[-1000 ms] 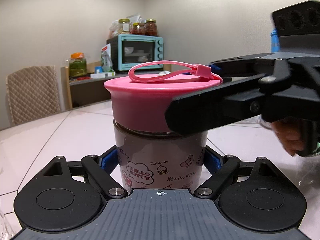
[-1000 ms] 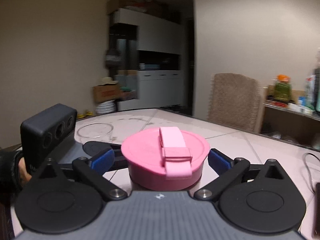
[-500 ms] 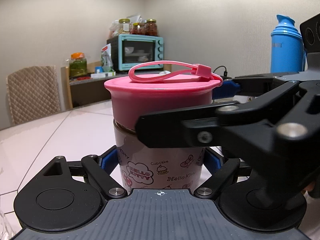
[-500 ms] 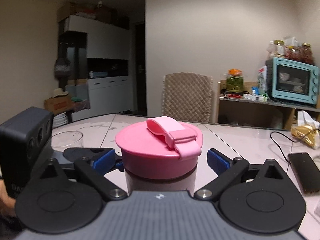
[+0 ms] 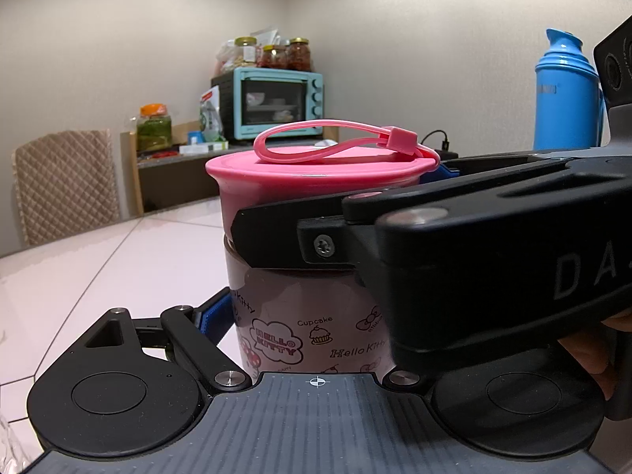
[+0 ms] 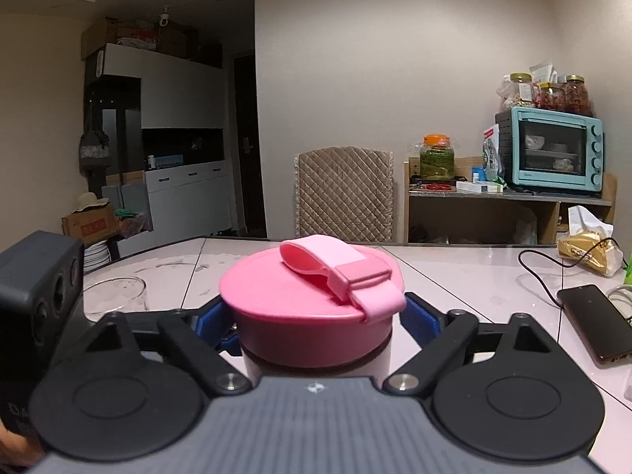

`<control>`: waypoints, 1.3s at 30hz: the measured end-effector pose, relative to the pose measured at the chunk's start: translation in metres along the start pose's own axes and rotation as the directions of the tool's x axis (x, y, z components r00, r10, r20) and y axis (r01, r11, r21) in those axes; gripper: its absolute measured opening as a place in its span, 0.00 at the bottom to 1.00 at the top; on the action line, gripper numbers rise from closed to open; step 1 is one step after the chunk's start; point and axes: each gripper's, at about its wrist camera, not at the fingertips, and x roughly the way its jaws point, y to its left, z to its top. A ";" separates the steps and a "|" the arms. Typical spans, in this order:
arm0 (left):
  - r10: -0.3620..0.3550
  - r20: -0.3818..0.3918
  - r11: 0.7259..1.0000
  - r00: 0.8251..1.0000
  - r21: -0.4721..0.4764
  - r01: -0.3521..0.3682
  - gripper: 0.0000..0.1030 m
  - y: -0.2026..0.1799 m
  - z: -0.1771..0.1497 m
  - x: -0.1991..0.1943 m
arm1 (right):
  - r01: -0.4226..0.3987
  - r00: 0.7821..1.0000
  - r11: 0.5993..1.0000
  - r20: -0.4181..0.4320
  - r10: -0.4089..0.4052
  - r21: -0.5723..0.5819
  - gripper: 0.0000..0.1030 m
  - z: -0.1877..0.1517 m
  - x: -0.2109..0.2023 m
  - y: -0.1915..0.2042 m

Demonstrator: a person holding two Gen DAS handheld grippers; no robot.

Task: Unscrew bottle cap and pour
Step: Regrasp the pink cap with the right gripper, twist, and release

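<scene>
A Hello Kitty bottle stands upright on the white table, topped by a pink cap with a strap loop. My left gripper is shut on the bottle's printed body, low down. In the right wrist view the pink cap sits between the blue pads of my right gripper. Its jaws are closing, and both pads touch the cap's sides. In the left wrist view one black finger of the right gripper crosses in front of the cap and hides the bottle's right side.
An empty glass stands on the table to the left of the bottle. A phone with a black cable lies to the right. A blue thermos stands behind. A chair and a shelf with an oven lie beyond the table.
My right gripper swung round the cap and sank a little. Its jaws came in from wide apart onto the cap's sides. The left gripper and bottle kept still.
</scene>
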 end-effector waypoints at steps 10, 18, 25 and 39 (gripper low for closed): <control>0.000 0.000 1.000 1.000 0.001 0.000 0.87 0.000 0.000 0.000 | -0.104 0.995 0.995 -0.004 0.104 -0.015 0.83 0.001 0.001 -0.015; 0.001 -0.001 1.000 1.000 0.000 -0.001 0.87 -0.001 0.000 0.000 | -0.291 0.957 0.951 -0.049 0.287 -0.107 0.83 0.007 0.005 -0.040; 0.000 0.000 1.000 1.000 0.001 0.000 0.87 -0.002 0.000 0.000 | -0.475 0.880 0.864 -0.119 0.460 -0.168 0.83 0.017 0.011 -0.060; 0.000 0.000 1.000 1.000 0.001 0.000 0.87 -0.002 0.001 0.001 | -0.593 0.805 0.790 -0.132 0.578 -0.154 0.84 0.027 0.013 -0.084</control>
